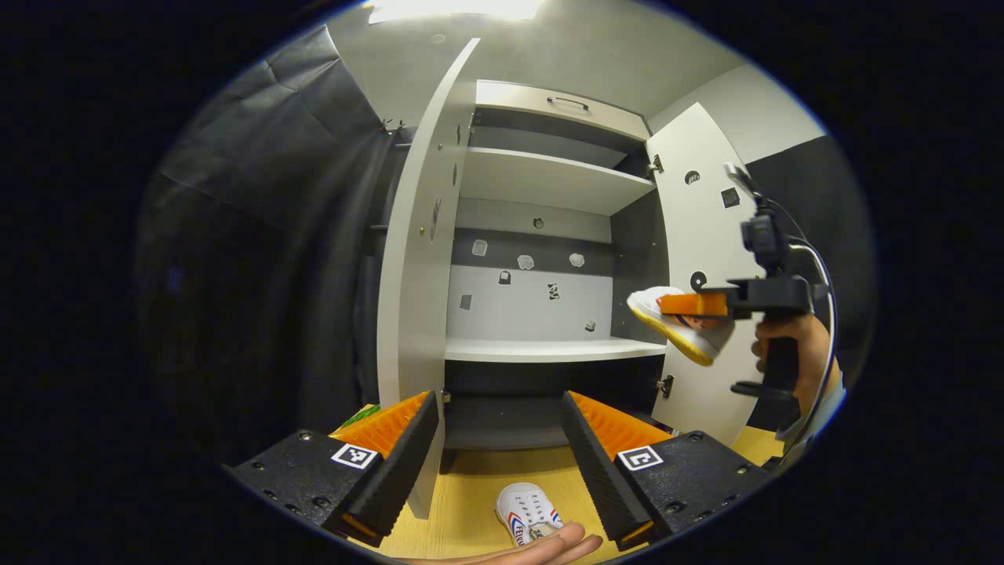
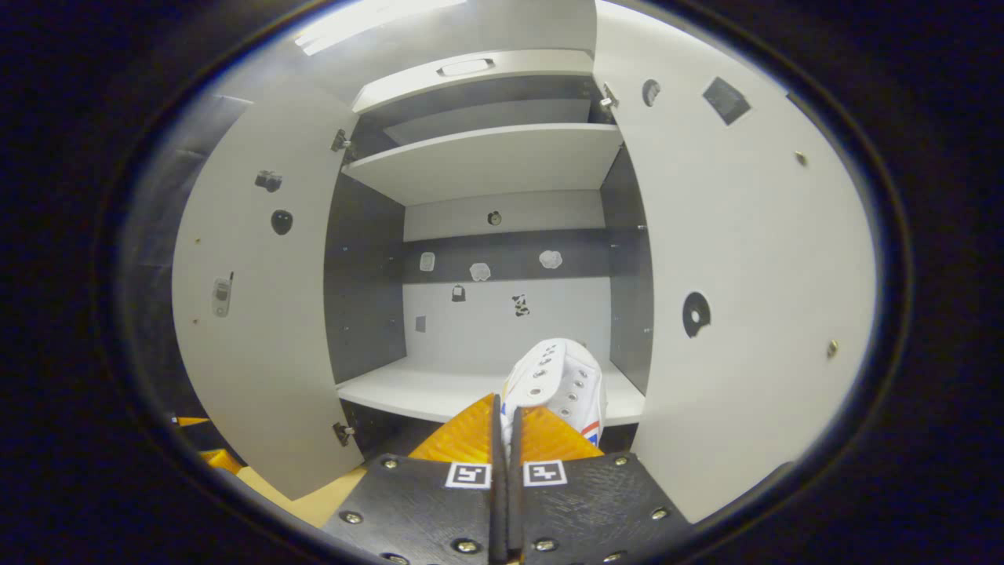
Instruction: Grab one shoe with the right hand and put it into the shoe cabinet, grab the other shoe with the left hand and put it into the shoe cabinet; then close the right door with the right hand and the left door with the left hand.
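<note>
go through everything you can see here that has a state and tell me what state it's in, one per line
Left gripper: jaws open, holding nothing.
Right gripper: jaws shut on a shoe.
Held shoe: lifted in front of the cabinet, not yet on a shelf.
Other shoe: lying on the wooden floor, ungrasped.
Left door: open.
Right door: open.
Lower shelf: bare.
Upper shelf: bare.

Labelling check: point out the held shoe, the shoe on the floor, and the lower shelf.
held shoe (image 2: 558,377): right gripper view, laced upper.
shoe on the floor (image 1: 527,510): left gripper view, laced top.
lower shelf (image 1: 549,349): left gripper view, front edge.
</note>
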### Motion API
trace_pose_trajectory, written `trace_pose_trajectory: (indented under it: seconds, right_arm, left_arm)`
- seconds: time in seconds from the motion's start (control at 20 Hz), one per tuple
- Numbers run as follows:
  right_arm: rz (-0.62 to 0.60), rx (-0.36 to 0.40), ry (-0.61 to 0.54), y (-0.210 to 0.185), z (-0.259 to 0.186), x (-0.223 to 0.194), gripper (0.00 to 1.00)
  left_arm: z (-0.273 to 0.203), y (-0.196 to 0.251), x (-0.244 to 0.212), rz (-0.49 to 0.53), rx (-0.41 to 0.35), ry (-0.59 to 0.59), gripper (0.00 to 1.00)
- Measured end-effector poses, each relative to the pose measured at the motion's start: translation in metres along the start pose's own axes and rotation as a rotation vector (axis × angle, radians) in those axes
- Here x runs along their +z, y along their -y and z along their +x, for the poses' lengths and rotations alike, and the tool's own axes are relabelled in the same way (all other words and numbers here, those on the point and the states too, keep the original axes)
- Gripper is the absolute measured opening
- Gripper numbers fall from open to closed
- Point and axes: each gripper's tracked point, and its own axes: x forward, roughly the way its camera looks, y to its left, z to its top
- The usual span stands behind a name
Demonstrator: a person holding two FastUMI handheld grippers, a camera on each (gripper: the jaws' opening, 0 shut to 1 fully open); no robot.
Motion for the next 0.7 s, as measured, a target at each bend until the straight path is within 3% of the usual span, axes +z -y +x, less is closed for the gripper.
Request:
trace_pose_trajectory:
  seconds: [0.25, 0.4, 0.7]
  right_arm:
    - [-0.085, 0.003, -0.045, 0.001, 0.096, 0.006, 0.01]
    - [-0.118, 0.010, -0.104, 0.003, 0.148, -0.004, 0.01]
    - [-0.303, -0.046, -0.189, 0.015, 0.207, -0.046, 0.01]
  left_arm:
    - [0.012, 0.002, -0.016, -0.055, -0.031, -0.026, 0.95]
    - [0.015, 0.003, -0.023, -0.010, -0.021, 0.007, 0.96]
    - [0.015, 0.005, -0.051, -0.002, -0.007, -0.053, 0.95]
